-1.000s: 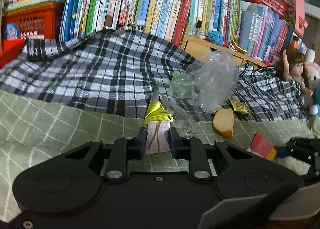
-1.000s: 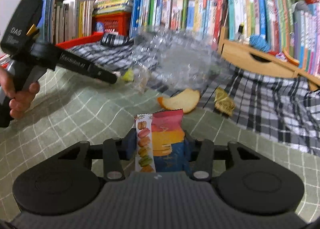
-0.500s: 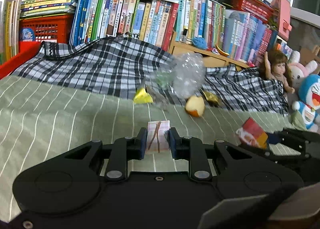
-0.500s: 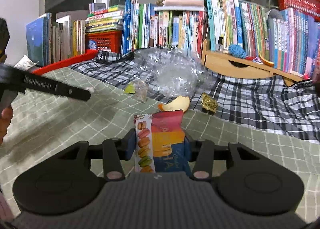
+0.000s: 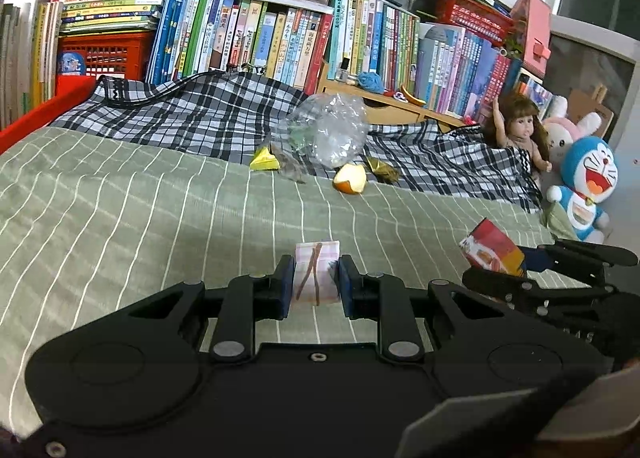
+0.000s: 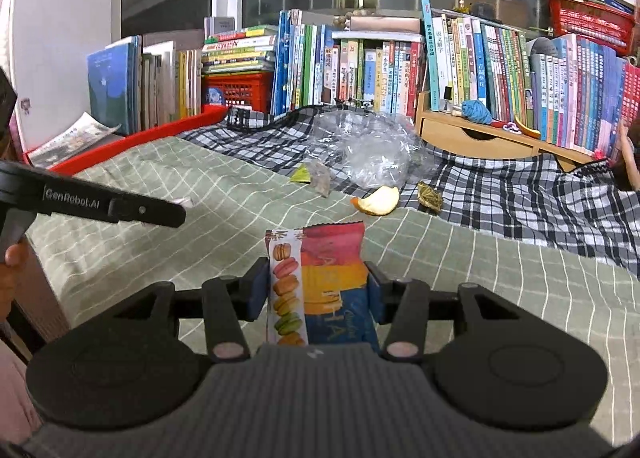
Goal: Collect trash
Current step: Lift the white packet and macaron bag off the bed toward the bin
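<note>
My left gripper [image 5: 316,278] is shut on a small pink wrapper [image 5: 316,272] above the green bedsheet [image 5: 140,218]. My right gripper [image 6: 316,290] is shut on a colourful macaron snack wrapper [image 6: 320,278], which also shows at the right of the left wrist view as the macaron wrapper [image 5: 494,250]. Farther back on the bed lie a crumpled clear plastic bag [image 5: 332,130], a yellow wrapper [image 5: 264,160], an orange peel [image 5: 351,179] and a gold foil wrapper [image 5: 382,172]. The right wrist view shows the same plastic bag [image 6: 368,146], peel [image 6: 378,200] and foil [image 6: 430,196].
A black-and-white plaid blanket [image 5: 192,114] covers the far side of the bed. Behind it stand rows of books [image 5: 260,38], a red crate [image 5: 100,54] and a wooden drawer unit [image 6: 480,138]. A doll [image 5: 520,130] and plush toys [image 5: 588,186] sit at the right.
Both grippers have pulled back from the trash pile, each keeping its wrapper. The plastic bag, peel and wrappers now look smaller and farther away.
</note>
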`<state>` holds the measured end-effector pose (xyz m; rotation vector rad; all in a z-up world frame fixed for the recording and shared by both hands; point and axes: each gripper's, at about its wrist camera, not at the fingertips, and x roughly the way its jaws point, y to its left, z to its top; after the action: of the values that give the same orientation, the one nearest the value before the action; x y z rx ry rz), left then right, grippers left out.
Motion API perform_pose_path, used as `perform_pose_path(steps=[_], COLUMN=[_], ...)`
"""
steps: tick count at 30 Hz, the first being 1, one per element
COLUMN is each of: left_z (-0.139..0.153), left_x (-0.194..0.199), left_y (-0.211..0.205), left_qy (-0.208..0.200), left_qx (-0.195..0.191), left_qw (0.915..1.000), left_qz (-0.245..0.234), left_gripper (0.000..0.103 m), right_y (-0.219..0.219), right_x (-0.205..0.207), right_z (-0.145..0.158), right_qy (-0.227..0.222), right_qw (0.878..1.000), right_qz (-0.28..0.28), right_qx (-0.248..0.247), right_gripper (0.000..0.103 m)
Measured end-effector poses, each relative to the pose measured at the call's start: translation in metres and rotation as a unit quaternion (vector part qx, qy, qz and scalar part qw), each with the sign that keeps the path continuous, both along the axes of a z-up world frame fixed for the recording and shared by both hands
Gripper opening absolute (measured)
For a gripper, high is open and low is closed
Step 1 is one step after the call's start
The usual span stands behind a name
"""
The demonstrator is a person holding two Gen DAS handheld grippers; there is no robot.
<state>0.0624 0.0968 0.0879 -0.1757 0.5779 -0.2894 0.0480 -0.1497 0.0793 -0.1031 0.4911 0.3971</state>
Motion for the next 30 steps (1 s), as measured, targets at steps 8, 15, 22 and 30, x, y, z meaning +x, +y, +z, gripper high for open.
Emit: perform_pose_path(steps=[8,15,22,30], left_z=[0.001,0.003,-0.002,-0.024], left_x=[-0.049,-0.082,-0.121,-0.149], left_y=[-0.003,-0.008,-0.015,-0.02], left_qy=[-0.005,-0.007,-0.01,0.014], left_qx=[0.006,0.005,-0.009,-0.015], left_qw=[1.0,0.9999,0.9996,0.9987], left_qz=[-0.006,-0.012,-0.026,-0.047], left_gripper=[0.022,0.022,0.022,0.022], right_y=[-0.002,-0.004,-0.002,-0.002], right_x=[-0.039,-0.067,-0.097,-0.125], right_z=[-0.006,-0.001,-0.003,-0.02], right_qy=[0.005,-0.002,0.003,0.024], right_qw=[1.0,1.0,1.0,0.999], right_qz=[0.002,0.006,0.026,0.037], right_qx=[0.001,0.003,-0.01,-0.004], right_gripper=[0.055,0.058,0.056,0.054])
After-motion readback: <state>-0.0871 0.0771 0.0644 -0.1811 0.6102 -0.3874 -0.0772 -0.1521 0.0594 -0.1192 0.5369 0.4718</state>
